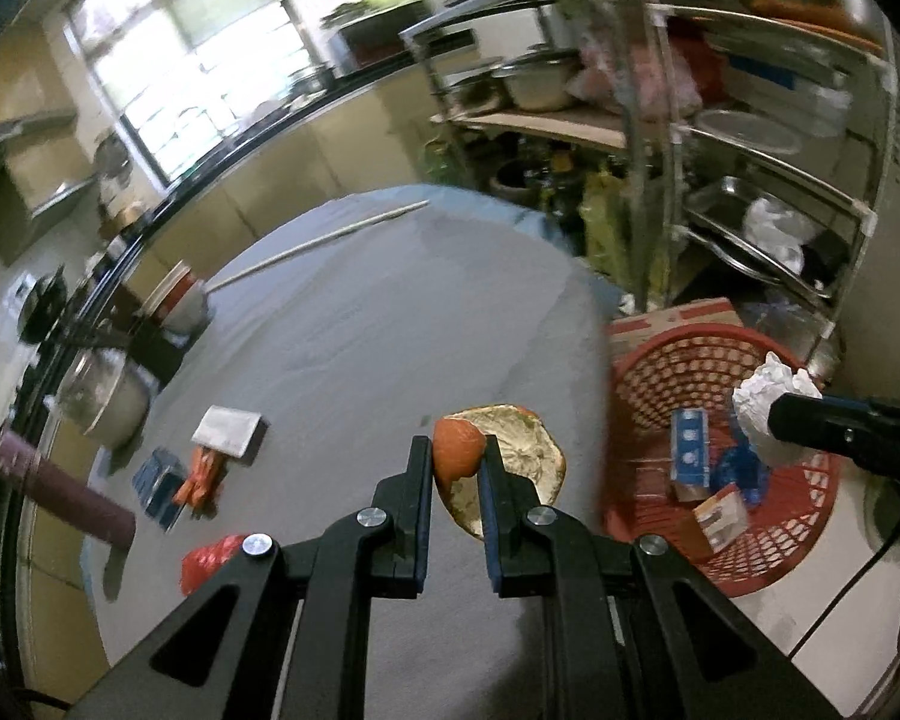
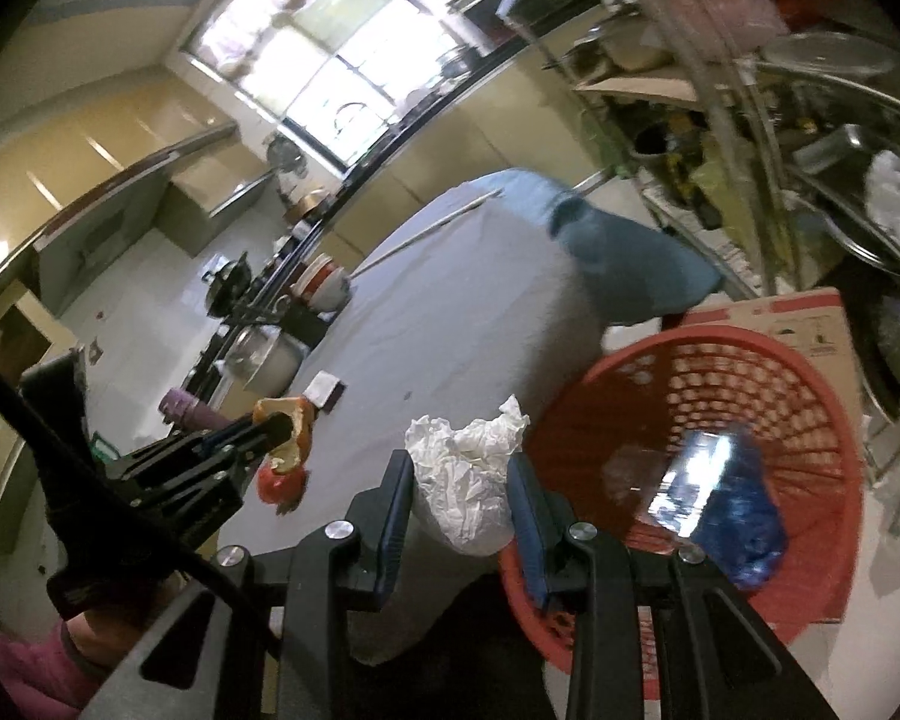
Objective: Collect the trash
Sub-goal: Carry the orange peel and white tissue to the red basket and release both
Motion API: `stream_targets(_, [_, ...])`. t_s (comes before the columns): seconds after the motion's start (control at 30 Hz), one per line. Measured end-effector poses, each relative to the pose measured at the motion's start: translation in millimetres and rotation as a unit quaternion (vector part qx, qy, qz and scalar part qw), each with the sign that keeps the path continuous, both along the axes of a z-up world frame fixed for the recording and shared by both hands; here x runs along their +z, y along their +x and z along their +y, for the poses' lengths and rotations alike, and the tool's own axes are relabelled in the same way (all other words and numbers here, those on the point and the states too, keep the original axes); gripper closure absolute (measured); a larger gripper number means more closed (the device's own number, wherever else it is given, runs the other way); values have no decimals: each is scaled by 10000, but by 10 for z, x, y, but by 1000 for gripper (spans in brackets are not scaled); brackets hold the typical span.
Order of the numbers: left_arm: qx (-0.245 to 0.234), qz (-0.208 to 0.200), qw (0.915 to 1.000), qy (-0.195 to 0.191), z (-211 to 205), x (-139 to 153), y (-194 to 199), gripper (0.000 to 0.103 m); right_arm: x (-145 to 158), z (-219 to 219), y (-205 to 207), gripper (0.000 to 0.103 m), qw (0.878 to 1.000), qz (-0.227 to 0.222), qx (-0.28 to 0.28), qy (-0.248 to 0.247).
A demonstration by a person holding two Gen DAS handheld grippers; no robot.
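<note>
My left gripper [image 1: 457, 450] is shut on a piece of orange peel [image 1: 459, 450] whose pale inside [image 1: 525, 450] hangs over the grey table [image 1: 360, 330]. It also shows at the left of the right wrist view as the left gripper [image 2: 279, 426] with the orange peel [image 2: 297, 420]. My right gripper [image 2: 459, 468] is shut on a crumpled white paper wad [image 2: 468, 480], held at the table's edge beside the red basket [image 2: 810, 414]. In the left wrist view the right gripper [image 1: 777, 414] holds the paper wad [image 1: 762, 396] over the red basket [image 1: 648, 360].
The basket holds small cartons [image 1: 690, 450] and a blue wrapper [image 2: 744, 510]. On the table lie a white packet [image 1: 228, 429], a blue box [image 1: 159, 480], an orange wrapper [image 1: 201, 474], a red wrapper [image 1: 210, 561] and a long stick [image 1: 318, 240]. Metal shelves [image 1: 750, 180] stand behind the basket.
</note>
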State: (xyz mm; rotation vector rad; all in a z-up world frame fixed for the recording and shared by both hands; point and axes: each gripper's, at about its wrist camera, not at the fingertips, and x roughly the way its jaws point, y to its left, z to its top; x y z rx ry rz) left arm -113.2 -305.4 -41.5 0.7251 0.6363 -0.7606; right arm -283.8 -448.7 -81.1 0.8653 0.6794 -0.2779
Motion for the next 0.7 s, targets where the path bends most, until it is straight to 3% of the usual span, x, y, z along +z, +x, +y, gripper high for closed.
stream_targets(0.37, [-775,232,9967,29,-467,-63,-377,88,-73,-306,-584,69,9972,285,-686,4])
stream_targets(0.47, [-917,582,9941,-39,-561,-98,-413,88,-86,-347,-659,68,9962,345,-800,37])
stream_targets(0.63, [-1294,1517,9797,-193,-658,-186,-440,86,-123,-377,-685,66,9948,467,-895,119])
stream_targets(0.7, [-1427,1696,9750,-173,-674,-228,-467,78,-146,-396,-676,65,9943,492,-910,243])
